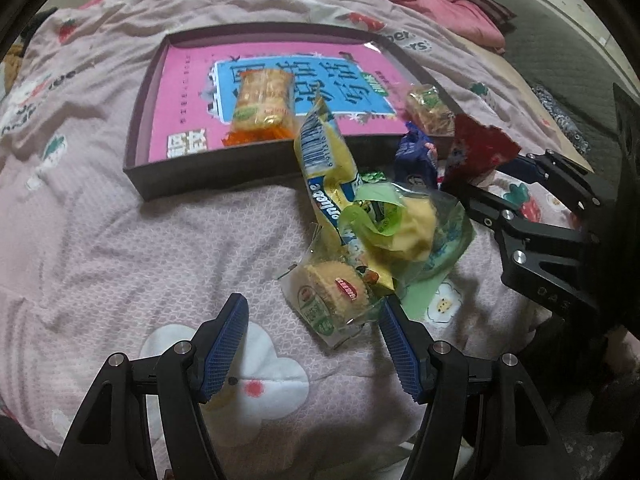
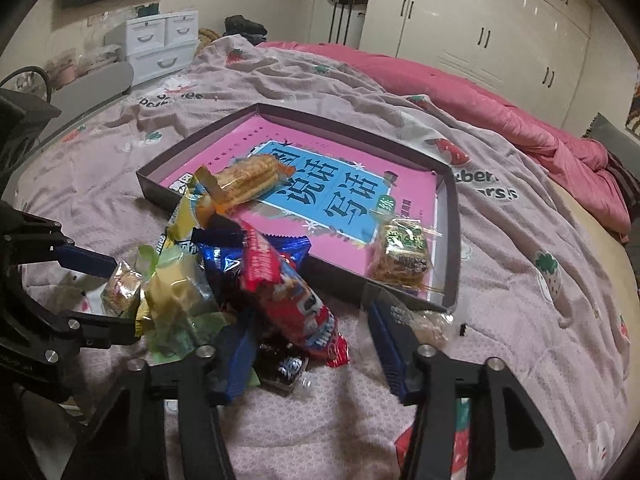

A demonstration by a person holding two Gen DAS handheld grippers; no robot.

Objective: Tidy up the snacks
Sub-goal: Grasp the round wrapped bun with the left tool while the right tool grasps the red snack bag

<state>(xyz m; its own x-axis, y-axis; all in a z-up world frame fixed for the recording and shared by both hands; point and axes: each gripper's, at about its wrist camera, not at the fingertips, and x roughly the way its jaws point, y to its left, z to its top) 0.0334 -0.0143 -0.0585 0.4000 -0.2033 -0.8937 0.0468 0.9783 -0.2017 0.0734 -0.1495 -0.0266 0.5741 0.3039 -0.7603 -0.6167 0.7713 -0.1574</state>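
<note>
A: Snacks (image 1: 372, 232) are lying in a loose pile on a bed (image 1: 120, 240) with a pink quilt, just in front of a shallow dark tray (image 1: 138, 128).

B: What is sitting in the tray?

A: A pink book (image 1: 184, 92) is covering its floor. An orange-wrapped cracker pack (image 1: 262, 98) is resting on the book, and a green-labelled pack (image 2: 404, 256) is lying in the tray's near corner.

B: And the claws?

A: The left claw (image 1: 314, 344) is standing wide, its blue pads apart and empty, with a clear-wrapped round cake (image 1: 336, 294) just ahead of the right-hand pad. The right claw (image 2: 306, 350) is also parted; a red packet (image 2: 288, 292) and a small dark packet (image 2: 282, 368) are lying between its pads, with no pad visibly pressing on them.
</note>
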